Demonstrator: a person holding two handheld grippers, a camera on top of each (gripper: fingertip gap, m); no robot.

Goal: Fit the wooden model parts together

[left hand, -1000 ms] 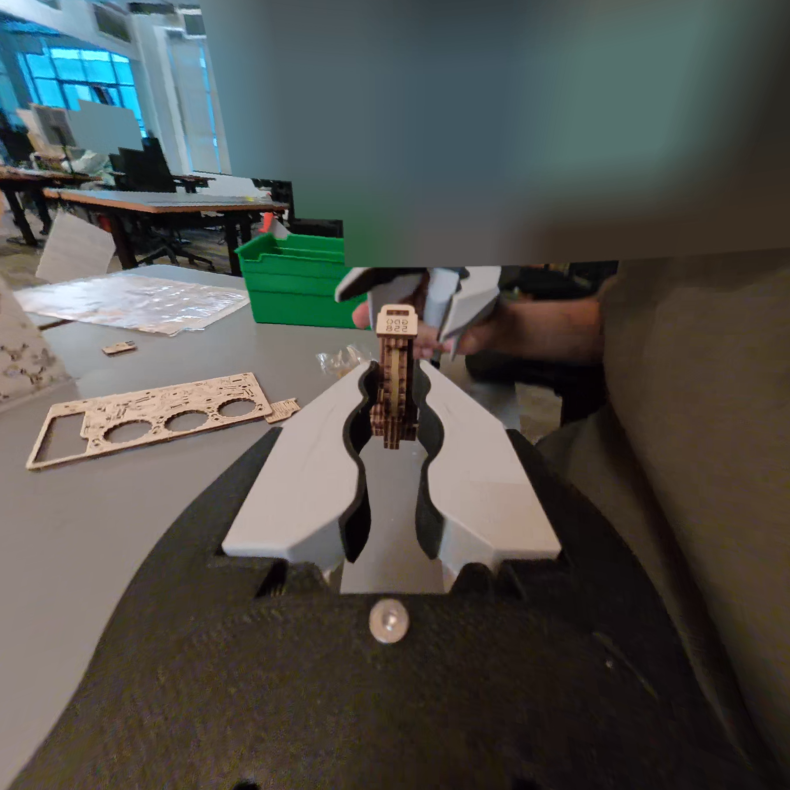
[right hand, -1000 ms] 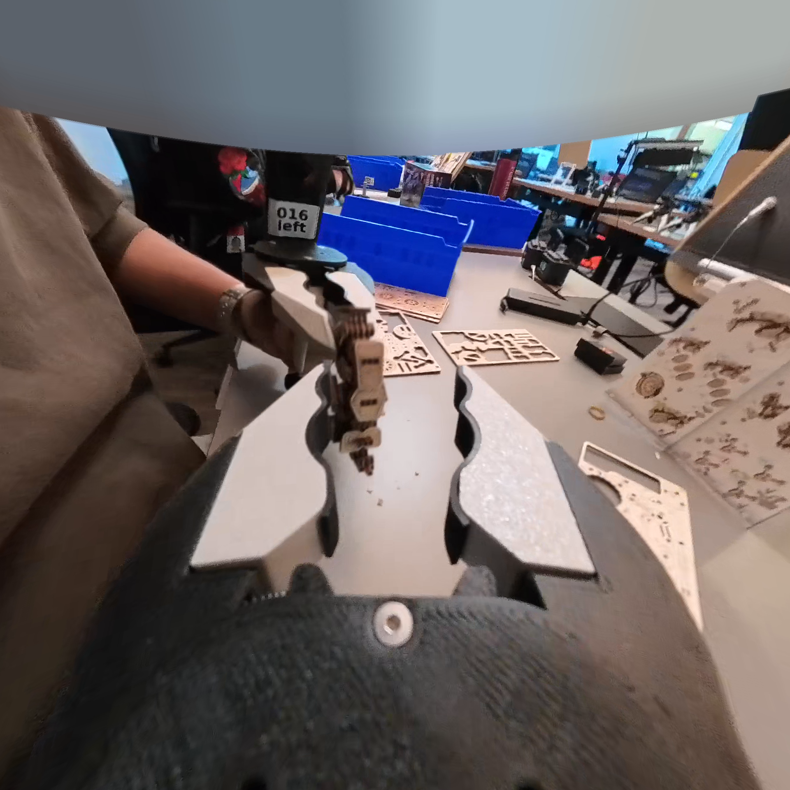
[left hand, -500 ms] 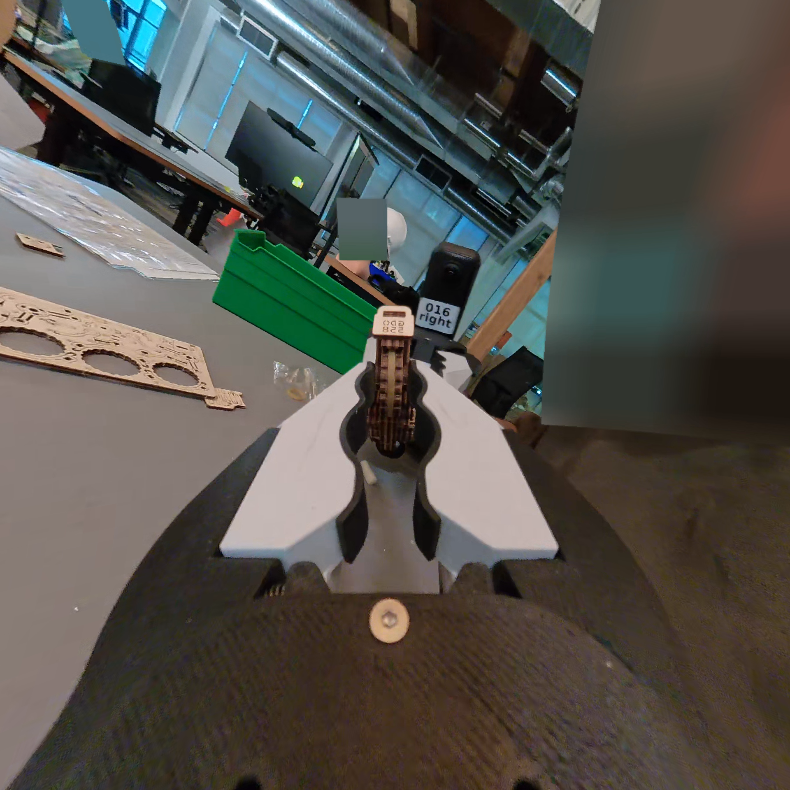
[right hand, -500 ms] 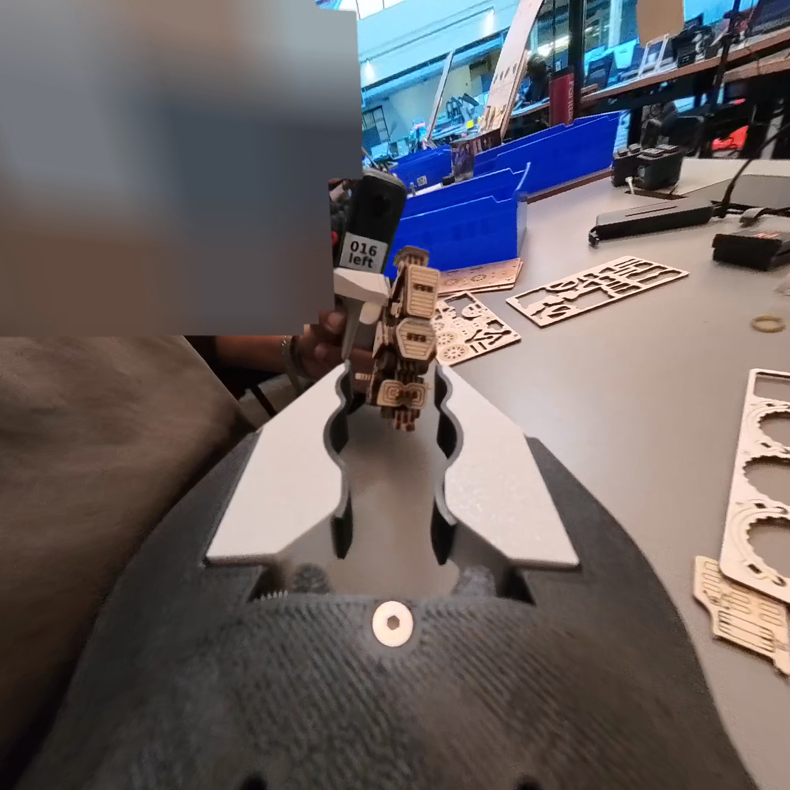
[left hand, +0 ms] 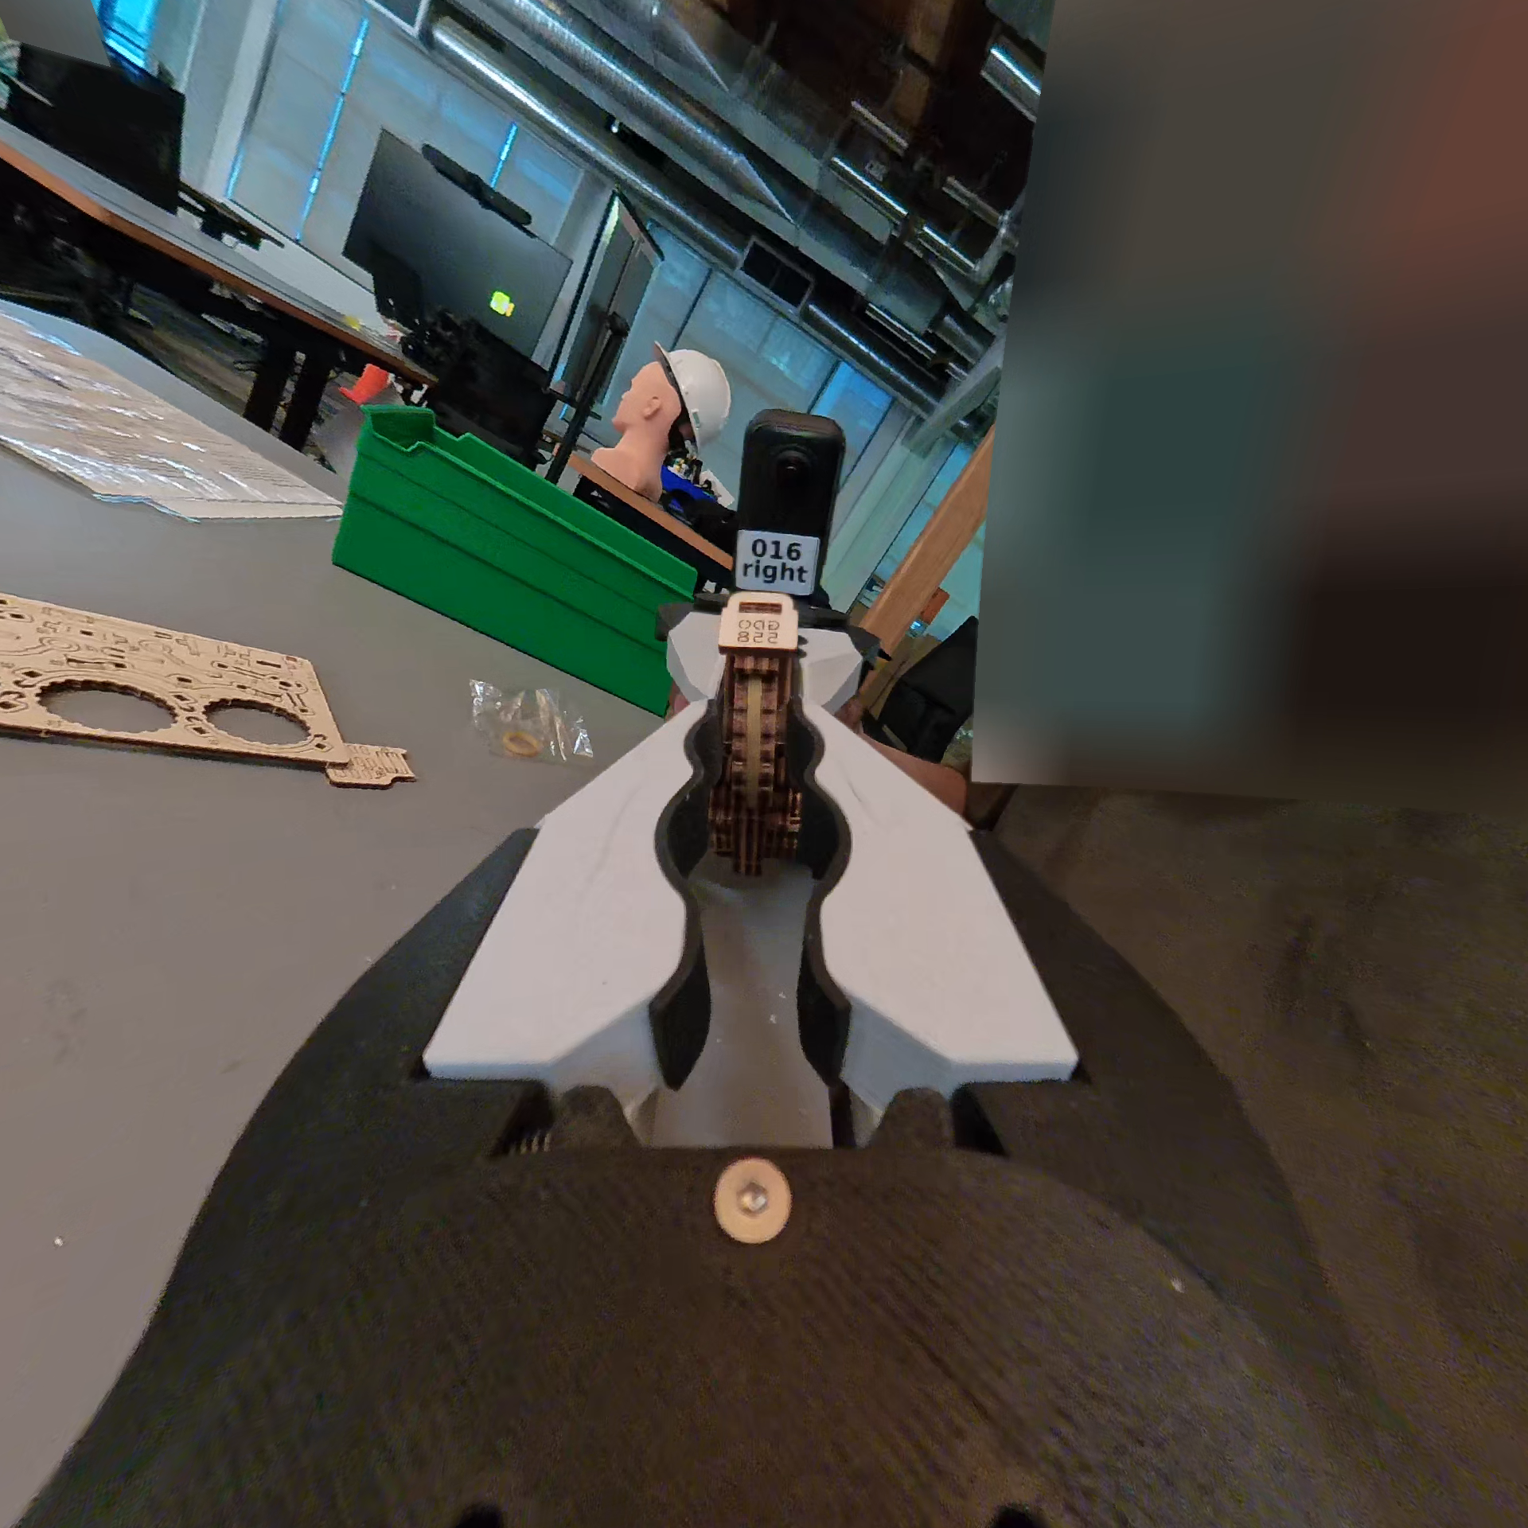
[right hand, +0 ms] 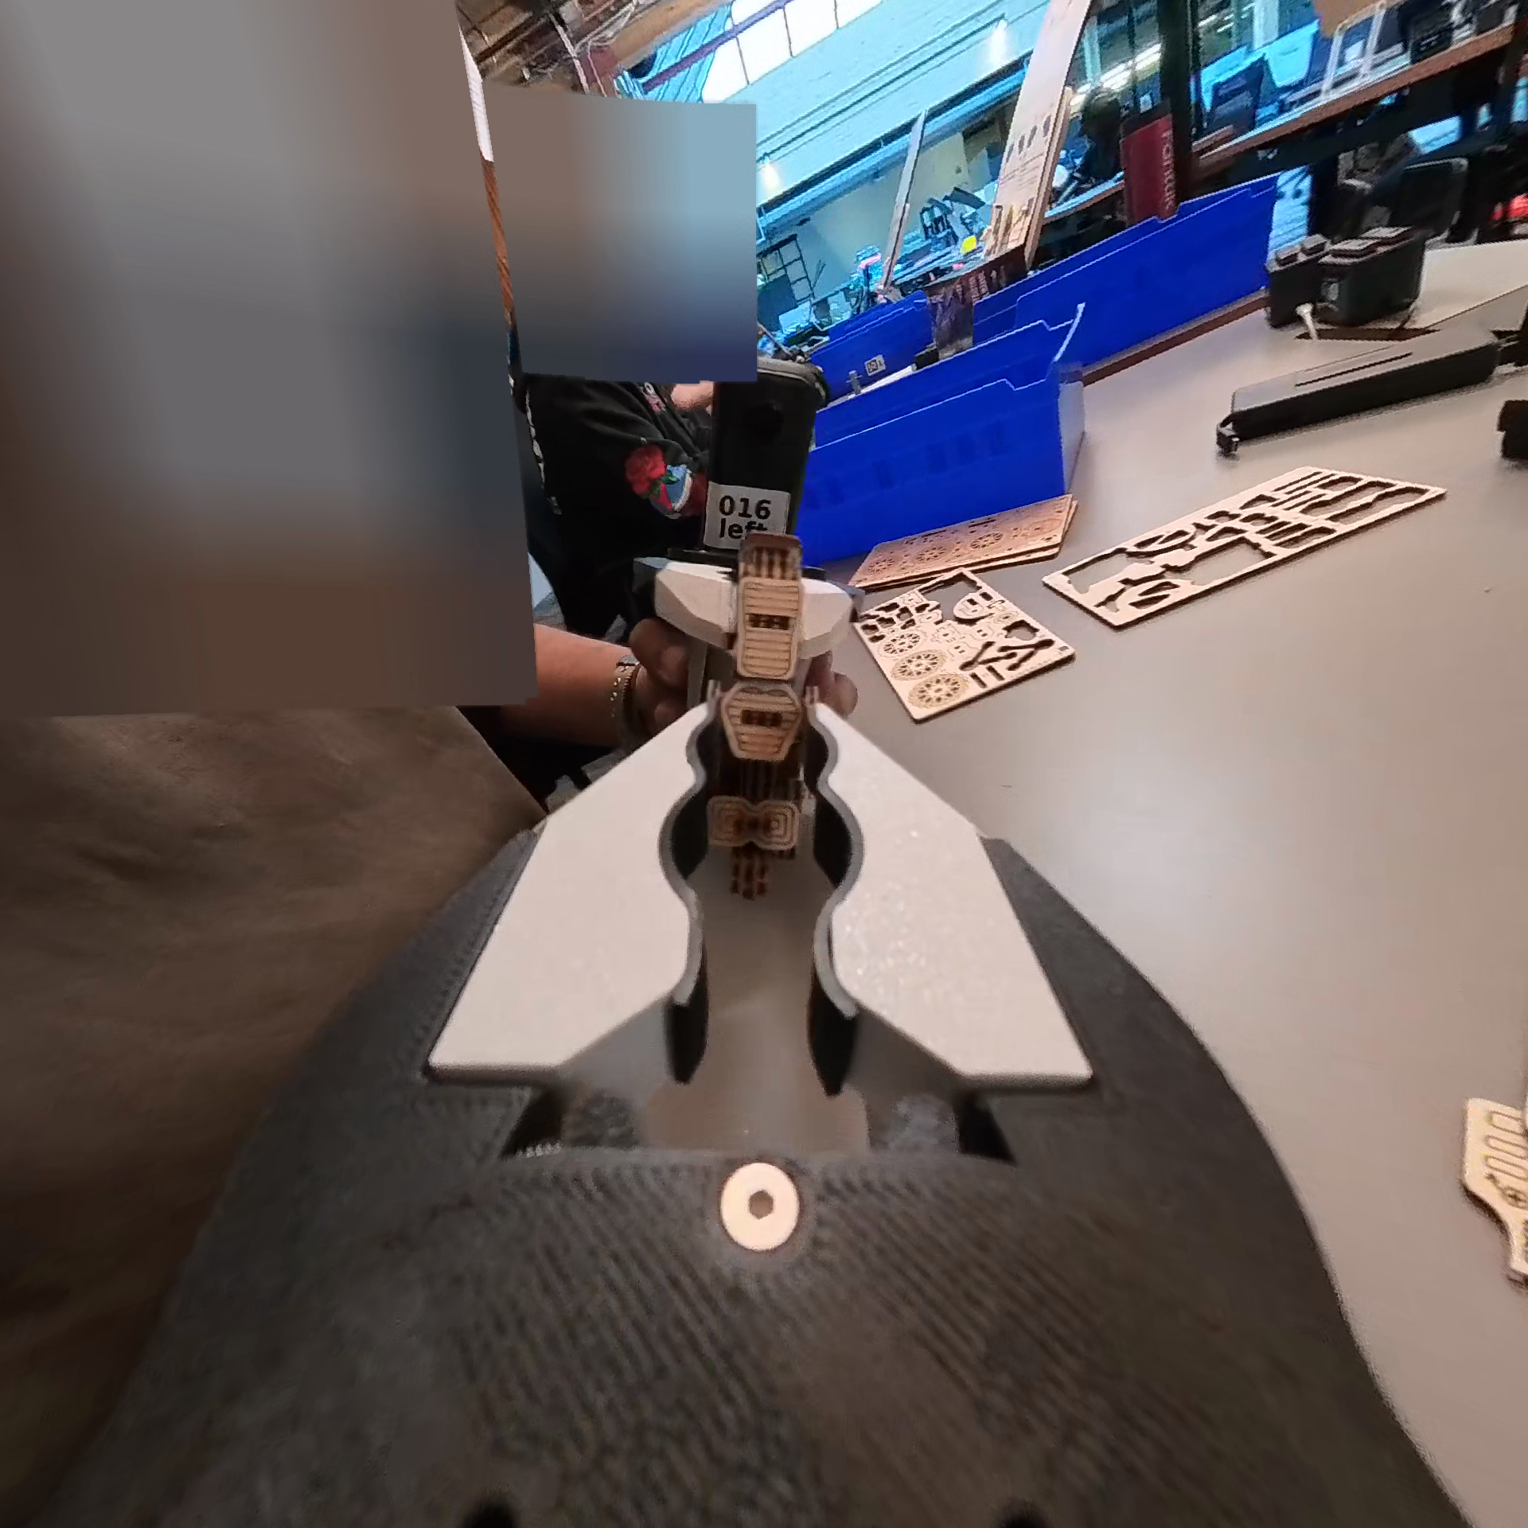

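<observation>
— Grey and matte, the bench (left hand: 207, 909) runs through a big workshop with pipes overhead and more desks behind. What lies on it, counted?

— On the left wrist view: one flat plywood sheet (left hand: 165, 694) with round holes cut out, one small clear bag (left hand: 529, 732) with a pale ring inside, one silvery foil sheet (left hand: 124, 446) farther back, and one green plastic bin (left hand: 496, 570) with stepped walls; I cannot see into it.

— And on the other side?

— The right wrist view shows two loose laser-cut sheets, one with wheel shapes (right hand: 963, 641) and one long openwork one (right hand: 1240, 541), plus a thin stack of uncut sheets (right hand: 967, 541) against a blue bin (right hand: 934, 451). More blue bins stand behind it, contents hidden. A corner of another cut piece (right hand: 1501, 1191) shows at the right edge.

— Where is the wooden model?

— Up off the bench, between both tools. The wooden model (left hand: 754, 744) is a narrow layered plywood piece, dark burnt edges, pale engraved plates on its faces.

— The tongs?

— The left tongs (left hand: 754, 748) are narrowed onto the wooden model, their wavy black-lined grey fingers pressing its sides. The right tongs (right hand: 754, 744) are likewise closed in on it from the opposite end; each tool faces the other, its camera pod visible beyond the model. A hand (right hand: 661, 670) with a bracelet holds the far tool
</observation>
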